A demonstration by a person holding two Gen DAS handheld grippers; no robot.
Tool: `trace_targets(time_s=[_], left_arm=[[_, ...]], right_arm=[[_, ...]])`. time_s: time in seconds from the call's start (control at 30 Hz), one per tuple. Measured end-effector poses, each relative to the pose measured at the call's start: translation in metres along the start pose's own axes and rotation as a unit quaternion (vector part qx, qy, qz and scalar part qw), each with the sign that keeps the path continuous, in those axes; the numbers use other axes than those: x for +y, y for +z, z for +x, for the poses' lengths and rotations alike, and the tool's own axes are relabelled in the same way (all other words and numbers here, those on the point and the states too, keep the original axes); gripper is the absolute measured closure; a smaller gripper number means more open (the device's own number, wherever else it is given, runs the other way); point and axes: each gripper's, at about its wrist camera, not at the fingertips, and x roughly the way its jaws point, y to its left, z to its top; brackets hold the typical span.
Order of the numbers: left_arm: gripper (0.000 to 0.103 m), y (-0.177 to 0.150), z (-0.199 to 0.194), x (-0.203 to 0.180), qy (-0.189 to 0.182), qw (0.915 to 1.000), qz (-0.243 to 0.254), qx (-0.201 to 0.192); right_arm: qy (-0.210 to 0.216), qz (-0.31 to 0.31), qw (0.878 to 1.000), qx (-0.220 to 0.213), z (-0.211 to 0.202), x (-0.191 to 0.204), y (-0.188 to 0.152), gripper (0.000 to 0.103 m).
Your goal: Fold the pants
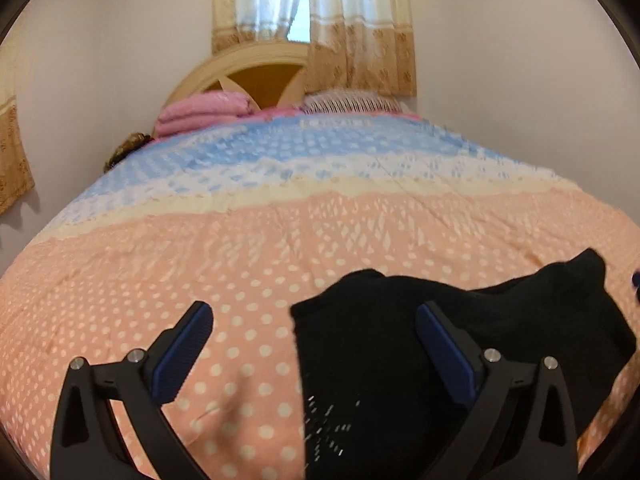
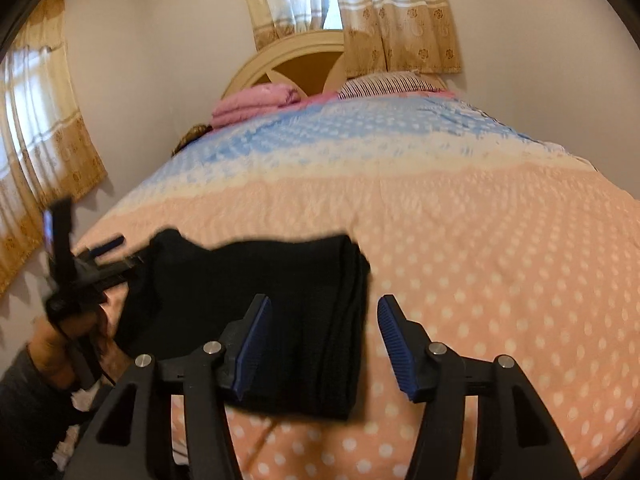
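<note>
Black pants [image 1: 400,360] lie folded in a compact bundle on the pink dotted bedspread [image 1: 200,264] near the bed's foot. My left gripper [image 1: 314,316] is open above the bundle's left edge, its right finger over the cloth, its left finger over bare bedspread. In the right wrist view the pants [image 2: 304,292] show a stacked folded edge on the right. My right gripper [image 2: 324,312] is open and straddles that folded edge. The left gripper [image 2: 80,264] and the hand that holds it show at the left, blurred.
The bedspread [image 2: 480,240] runs pink to cream to blue toward the headboard [image 1: 248,76]. Folded pink blankets [image 1: 200,112] and a striped pillow [image 1: 352,102] lie at the head. Curtains [image 1: 352,20] hang behind. A wall runs along the bed's left side.
</note>
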Motion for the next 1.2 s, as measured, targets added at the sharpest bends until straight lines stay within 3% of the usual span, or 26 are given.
trace_targets(time_s=[0.1, 0.2, 0.23, 0.27, 0.33, 0.43, 0.67, 0.77, 0.83, 0.87, 1.03, 1.2], left_arm=[[0.000, 0.001, 0.012, 0.002, 0.004, 0.9999, -0.009, 0.012], [0.000, 0.000, 0.019, 0.006, 0.004, 0.9994, -0.025, 0.023], [0.000, -0.001, 0.021, 0.008, 0.005, 0.9992, -0.030, 0.026], [0.000, -0.002, 0.022, 0.009, 0.008, 0.9990, -0.034, 0.027], [0.000, -0.007, 0.024, 0.016, 0.002, 0.9983, -0.050, 0.031], [0.000, -0.012, 0.029, 0.025, -0.010, 0.9961, -0.078, 0.039], [0.000, -0.009, 0.021, 0.019, 0.005, 0.9975, -0.063, 0.032], [0.000, -0.008, 0.004, 0.024, 0.013, 0.9977, -0.066, 0.013], [0.000, -0.011, -0.009, 0.024, 0.019, 0.9983, -0.055, 0.004], [0.000, -0.013, -0.014, 0.024, 0.021, 0.9985, -0.050, 0.003], [0.000, -0.025, -0.033, 0.022, 0.012, 0.9991, -0.040, 0.005], [0.000, -0.040, -0.032, 0.017, 0.001, 0.9992, -0.034, 0.021]], right_arm=[[0.021, 0.038, 0.999, 0.007, 0.023, -0.010, 0.020, 0.046], [0.057, 0.085, 0.994, 0.047, 0.060, -0.022, 0.028, 0.051], [0.068, 0.090, 0.992, 0.055, 0.066, -0.023, 0.029, 0.075], [0.067, 0.095, 0.992, 0.049, 0.069, -0.025, 0.028, 0.086], [0.071, 0.111, 0.991, 0.033, 0.064, -0.031, 0.022, 0.095], [0.051, 0.111, 0.992, 0.035, 0.066, -0.036, 0.011, 0.096], [0.043, 0.087, 0.995, 0.029, 0.063, -0.035, 0.004, 0.095], [0.022, 0.080, 0.996, 0.016, 0.041, -0.031, 0.001, 0.087], [0.025, 0.070, 0.997, 0.011, 0.027, -0.027, -0.003, 0.065], [0.031, 0.064, 0.997, 0.011, 0.020, -0.024, -0.007, 0.061], [0.040, 0.017, 0.999, 0.026, -0.002, -0.003, -0.033, 0.060], [0.020, 0.017, 0.998, 0.065, 0.017, -0.009, -0.051, 0.060]])
